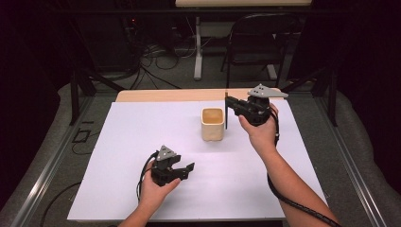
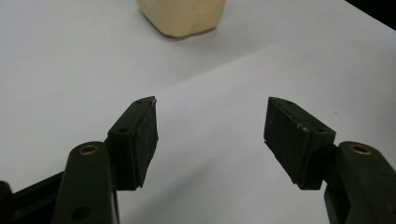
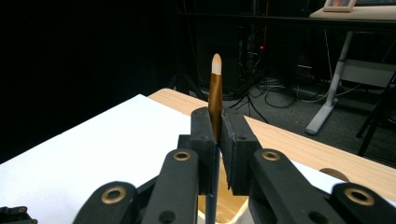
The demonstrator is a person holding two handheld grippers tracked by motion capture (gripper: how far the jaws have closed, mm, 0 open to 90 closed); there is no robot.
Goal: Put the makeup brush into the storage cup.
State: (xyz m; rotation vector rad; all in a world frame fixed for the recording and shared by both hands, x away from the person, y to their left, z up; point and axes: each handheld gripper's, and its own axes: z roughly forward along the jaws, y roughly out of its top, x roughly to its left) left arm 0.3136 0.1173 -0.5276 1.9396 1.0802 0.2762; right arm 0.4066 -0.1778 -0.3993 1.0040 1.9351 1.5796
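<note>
With the brush (image 3: 215,88) pinched upright in the right gripper (image 3: 218,140) just above the cream cup (image 1: 212,124) on the table (image 1: 142,142), it should be lowered straight in, while the left gripper (image 2: 210,135) rests spread.

The surface (image 1: 142,142) is covered by a plain white sheet, with a strip of light wood showing along its far edge. The cup (image 1: 213,124) is cream-coloured, its inside a warmer tan. The brush (image 3: 215,98) has a metallic gold ferrule and a pale, whitish tip. Both the left hand-held gripper (image 1: 184,171) and the right hand-held gripper (image 1: 227,102) are black with brass-coloured pins, each topped by a grey plate.
</note>
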